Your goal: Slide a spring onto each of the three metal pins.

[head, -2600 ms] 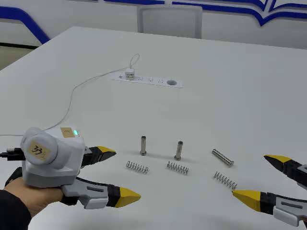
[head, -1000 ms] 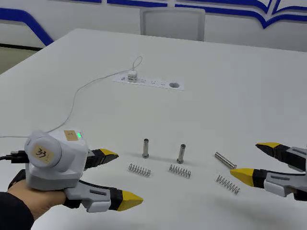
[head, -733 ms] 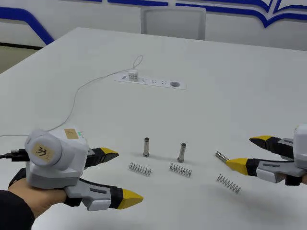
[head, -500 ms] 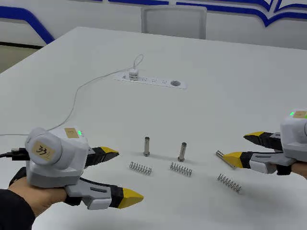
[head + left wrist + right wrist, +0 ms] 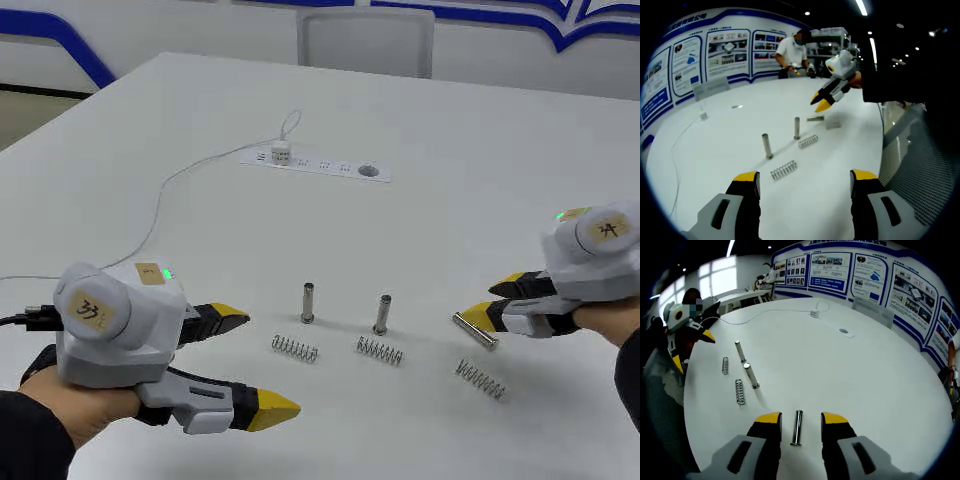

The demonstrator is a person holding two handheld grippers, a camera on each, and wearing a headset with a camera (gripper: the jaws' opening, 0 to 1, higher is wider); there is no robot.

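Observation:
Two metal pins (image 5: 308, 301) (image 5: 382, 313) stand upright mid-table, and a third pin (image 5: 475, 331) lies flat to their right. A spring lies in front of each: left spring (image 5: 295, 348), middle spring (image 5: 379, 351), right spring (image 5: 480, 379). My right gripper (image 5: 495, 298) is open, with its yellow tips at the lying pin's near end. In the right gripper view the lying pin (image 5: 797, 427) rests between the spread jaws of that gripper (image 5: 801, 418), touching neither. My left gripper (image 5: 255, 362) is open and holds nothing, left of the left spring (image 5: 784, 170).
A white power strip (image 5: 315, 165) with a plugged-in adapter and a trailing cable (image 5: 160, 195) lies farther back on the white table. A chair (image 5: 365, 40) stands at the far edge. A person (image 5: 792, 50) stands in the background.
My right gripper has moved in from the lower right, up and left, until its jaws stand around the lying pin. The left gripper has hardly moved.

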